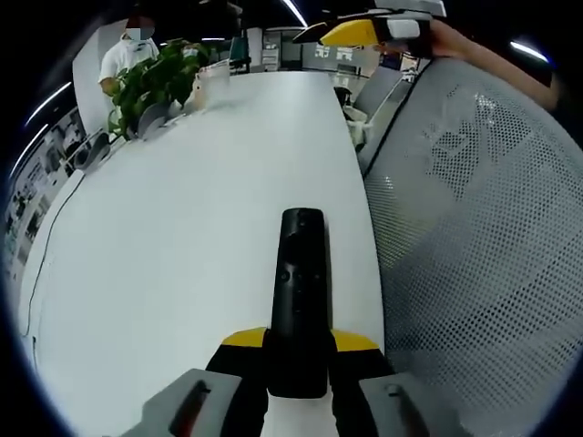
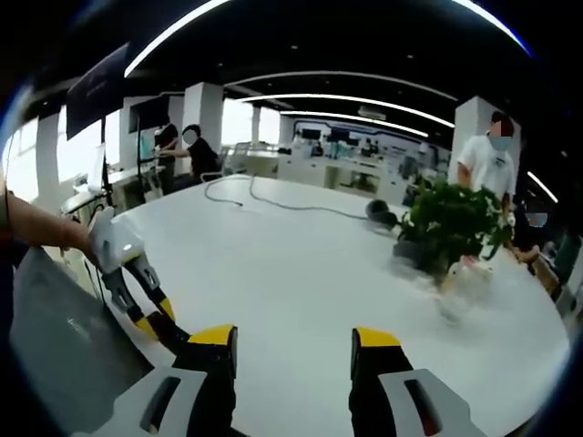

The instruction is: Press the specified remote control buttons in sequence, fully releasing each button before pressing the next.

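A long black remote control (image 1: 300,273) lies lengthwise between the yellow-tipped jaws of my left gripper (image 1: 299,342), which is shut on its near end. The remote's far end points out over the white table (image 1: 182,228). My right gripper (image 2: 294,350) is open above the table with nothing between its jaws. In the left gripper view the right gripper (image 1: 360,32) shows far off at the top, held by a hand. In the right gripper view the left gripper (image 2: 157,309) comes in low on the left, also hand-held.
A grey mesh chair back (image 1: 474,246) stands close along the table's right edge. A potted plant (image 2: 451,223) and a coiled cable (image 2: 273,202) sit farther out on the table. People stand at desks in the background.
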{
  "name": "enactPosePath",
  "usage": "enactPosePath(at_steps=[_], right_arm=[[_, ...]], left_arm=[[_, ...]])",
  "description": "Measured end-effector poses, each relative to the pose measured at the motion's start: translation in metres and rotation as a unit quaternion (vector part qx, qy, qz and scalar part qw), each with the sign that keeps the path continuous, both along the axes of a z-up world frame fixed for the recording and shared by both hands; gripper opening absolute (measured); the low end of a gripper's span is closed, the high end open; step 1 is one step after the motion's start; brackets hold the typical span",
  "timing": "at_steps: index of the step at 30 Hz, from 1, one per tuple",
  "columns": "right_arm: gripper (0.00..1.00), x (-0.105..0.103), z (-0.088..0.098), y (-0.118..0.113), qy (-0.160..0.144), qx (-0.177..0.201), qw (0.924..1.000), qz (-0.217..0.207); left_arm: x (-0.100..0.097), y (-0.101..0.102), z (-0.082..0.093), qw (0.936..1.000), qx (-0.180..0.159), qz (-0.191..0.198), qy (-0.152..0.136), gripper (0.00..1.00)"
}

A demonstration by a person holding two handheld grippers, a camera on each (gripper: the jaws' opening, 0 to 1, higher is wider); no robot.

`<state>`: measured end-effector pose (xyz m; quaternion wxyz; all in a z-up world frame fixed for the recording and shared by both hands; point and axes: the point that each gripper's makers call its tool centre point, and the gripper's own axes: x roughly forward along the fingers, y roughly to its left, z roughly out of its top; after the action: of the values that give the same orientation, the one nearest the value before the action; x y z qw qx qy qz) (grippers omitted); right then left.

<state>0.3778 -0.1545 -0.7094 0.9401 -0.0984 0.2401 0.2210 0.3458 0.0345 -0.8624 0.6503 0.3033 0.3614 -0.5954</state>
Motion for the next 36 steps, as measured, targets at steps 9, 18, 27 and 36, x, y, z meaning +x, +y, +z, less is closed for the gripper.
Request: enactPosePath(at_steps=[9,18,27,36], right_arm=[[0.47,-0.014,-0.017,0.032,0.066,-0.03,0.9939,0.083],[0.36,-0.019,-0.047,0.072,0.124,-0.07,0.9769,0.159],[0.23,-0.008,-0.072,0.104,0.154,-0.094,0.9617,0.206],[0.11,-0.006,-0.097,0.111,0.188,-0.095,0.95,0.231]], left_arm=[[-0.001,0.0,-0.001,0.9998,0.012,-0.011,-0.013,0.24],[-0.002,-0.001,-0.001,0.9994,0.022,-0.019,-0.018,0.24],[-0.002,0.0,-0.001,0.9995,0.02,-0.019,-0.017,0.24],[-0.002,-0.001,-0.001,0.9992,0.031,-0.017,-0.016,0.24]])
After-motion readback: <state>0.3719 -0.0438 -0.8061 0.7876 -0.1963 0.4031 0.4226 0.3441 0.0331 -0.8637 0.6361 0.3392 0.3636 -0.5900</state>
